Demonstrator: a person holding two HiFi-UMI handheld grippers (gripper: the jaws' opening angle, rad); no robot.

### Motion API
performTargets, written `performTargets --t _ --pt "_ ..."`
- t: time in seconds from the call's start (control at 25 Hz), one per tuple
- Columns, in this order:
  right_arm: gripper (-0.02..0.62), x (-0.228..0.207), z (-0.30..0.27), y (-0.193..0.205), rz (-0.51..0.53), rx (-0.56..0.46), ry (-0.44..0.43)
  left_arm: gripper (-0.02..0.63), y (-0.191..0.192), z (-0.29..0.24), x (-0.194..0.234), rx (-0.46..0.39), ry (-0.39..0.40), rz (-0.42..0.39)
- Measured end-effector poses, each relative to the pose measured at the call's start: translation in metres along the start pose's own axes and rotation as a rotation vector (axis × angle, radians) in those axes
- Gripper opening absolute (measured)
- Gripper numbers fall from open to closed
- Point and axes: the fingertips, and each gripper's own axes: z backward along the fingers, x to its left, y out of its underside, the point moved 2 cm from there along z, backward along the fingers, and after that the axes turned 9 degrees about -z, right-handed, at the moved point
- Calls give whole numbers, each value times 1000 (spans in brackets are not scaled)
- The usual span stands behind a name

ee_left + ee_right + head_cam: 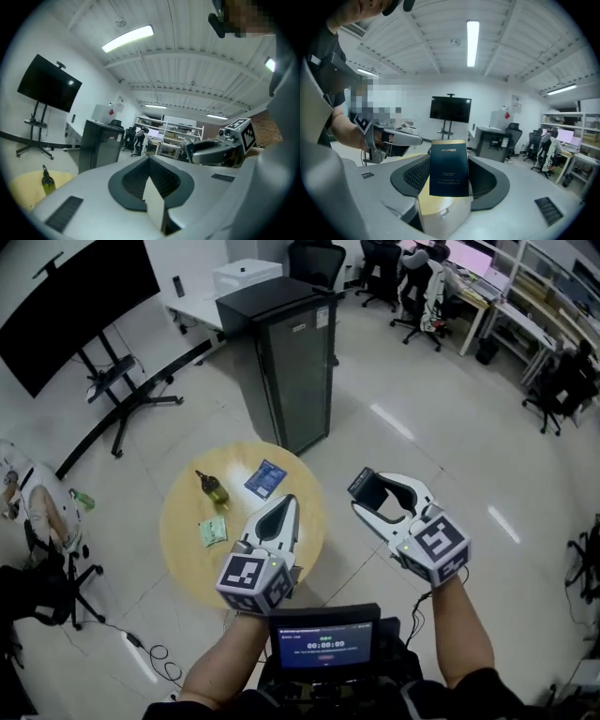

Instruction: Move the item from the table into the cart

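My right gripper (384,489) hangs over the floor just right of the round yellow table (180,554), shut on a dark blue box with a gold edge (368,487). In the right gripper view the box (449,166) stands upright between the jaws. Over the table's near right part, my left gripper (286,506) has its jaws together and I see nothing in them (150,171). A small dark bottle (213,487), a blue packet (265,478) and a green packet (213,532) lie on the table. The bottle (47,182) also shows low at the left of the left gripper view.
A tall dark grey cabinet (281,362) stands just beyond the table. A big black screen on a wheeled stand (80,296) is at the far left. Office chairs and desks (422,287) fill the far right. A small display (323,643) sits near my body.
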Motion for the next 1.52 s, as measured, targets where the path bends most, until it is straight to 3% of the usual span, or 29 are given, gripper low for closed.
performTargets --t 0.28,0.6,0.8,0.96,1.08,1.2,1.32,1.44,1.52 --pt "245 -45 250 35 -55 -132 295 2 -18 -42 -226 -21 237 -50" --pt "245 -99 595 115 -93 -231 682 2 -18 -94 -578 -56 583 -133" --pt "245 -126 731 165 -122 -268 946 2 2 -131 -737 -51 840 -209" --pt "245 -142 863 208 -151 -247 1169 2 11 -150 -897 -76 1057 -226" --pt "245 -127 945 240 -174 -251 1375 2 31 -146 -996 -73 1231 -231" --pt "245 -100 991 260 -219 -261 1583 2 44 -135 -1053 -98 1389 -240" --pt "245 -63 1059 294 -263 -280 1748 2 67 -106 -1130 -59 1522 -233" --pt "245 -3 1140 334 -312 -265 1917 2 87 -55 -1218 -49 1631 -252" --pt "245 60 1200 352 -342 -303 2038 2 102 2 -1281 -45 1710 -259"
